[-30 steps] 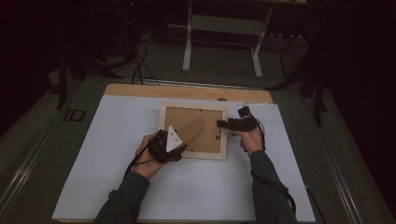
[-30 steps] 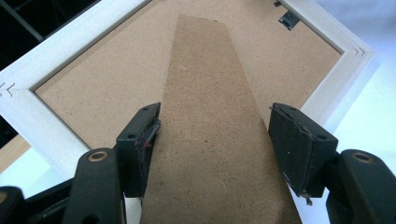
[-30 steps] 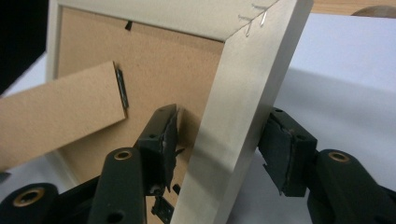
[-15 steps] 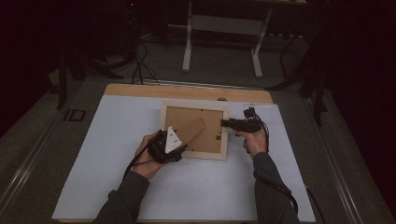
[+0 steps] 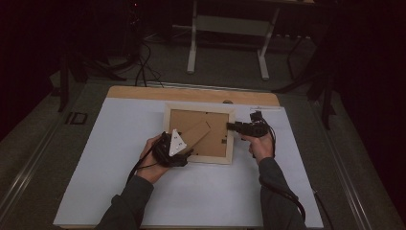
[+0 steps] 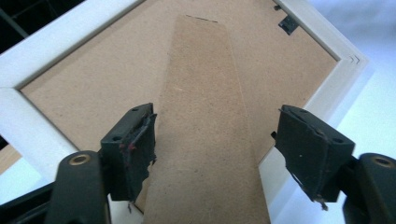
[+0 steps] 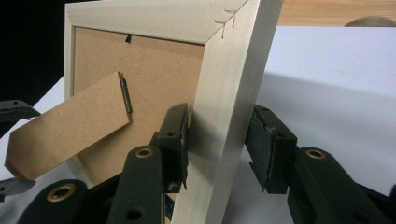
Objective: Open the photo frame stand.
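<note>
Your right tongs (image 7: 217, 140) pinch the picture frame (image 5: 230, 136) rail while your left tongs (image 6: 215, 149) straddle its cardboard stand (image 6: 205, 130), spread; next, close on it

High view looks down; both tool views (close) share the frame (image 5: 199, 133).

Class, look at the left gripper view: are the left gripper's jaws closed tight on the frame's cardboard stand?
No: the left gripper is open, its jaws standing apart on either side of the cardboard stand.
</note>
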Demonstrator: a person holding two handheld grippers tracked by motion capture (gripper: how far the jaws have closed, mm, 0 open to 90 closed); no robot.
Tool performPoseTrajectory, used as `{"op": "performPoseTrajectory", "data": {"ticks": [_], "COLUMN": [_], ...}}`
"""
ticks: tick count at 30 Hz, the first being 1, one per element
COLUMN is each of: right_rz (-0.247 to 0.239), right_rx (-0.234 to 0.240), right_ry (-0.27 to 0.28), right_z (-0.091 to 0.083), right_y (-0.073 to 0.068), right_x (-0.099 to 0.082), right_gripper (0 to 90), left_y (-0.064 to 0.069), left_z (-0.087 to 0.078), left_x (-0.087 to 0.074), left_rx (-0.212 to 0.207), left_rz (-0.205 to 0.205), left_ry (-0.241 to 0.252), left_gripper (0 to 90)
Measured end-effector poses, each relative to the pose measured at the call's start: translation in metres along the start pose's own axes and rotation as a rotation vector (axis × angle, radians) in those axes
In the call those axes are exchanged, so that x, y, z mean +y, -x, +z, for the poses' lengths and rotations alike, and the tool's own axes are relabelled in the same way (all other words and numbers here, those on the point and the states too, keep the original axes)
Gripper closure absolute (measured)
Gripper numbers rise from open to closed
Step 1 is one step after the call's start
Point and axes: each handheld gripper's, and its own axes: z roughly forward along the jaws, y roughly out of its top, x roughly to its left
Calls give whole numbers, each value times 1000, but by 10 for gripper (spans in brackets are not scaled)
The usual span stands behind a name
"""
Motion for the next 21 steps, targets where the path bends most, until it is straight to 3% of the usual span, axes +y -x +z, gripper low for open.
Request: {"op": "performPoseTrajectory", "data": {"ticks": [7,10,13,17,21], "right_rz": [2,2,3,1,-4], "right_rx": [-4,-5,-7,-11,-12], "right_ry": [4,9,12,13,14], "right_z": [0,0,-1,-1,-1], "right_y": [-1,-1,-2,-3,-4], "right_x": [0,-1,-1,-1,0], "right_gripper": [599,599,600,601,602], "left_y": [-5,-8,-13,-20,-30], "left_z": [1,1,1,0,0], "left_x": [-1,-1,-2,-3,-5], "left_rx": [-12,3,-8,-65,-156], "left_rz": [-34,-63,-101,-179,-296], "left_ry": [-11,-19,-37,-22,4], "left_gripper": [288,288,315,346,363]}}
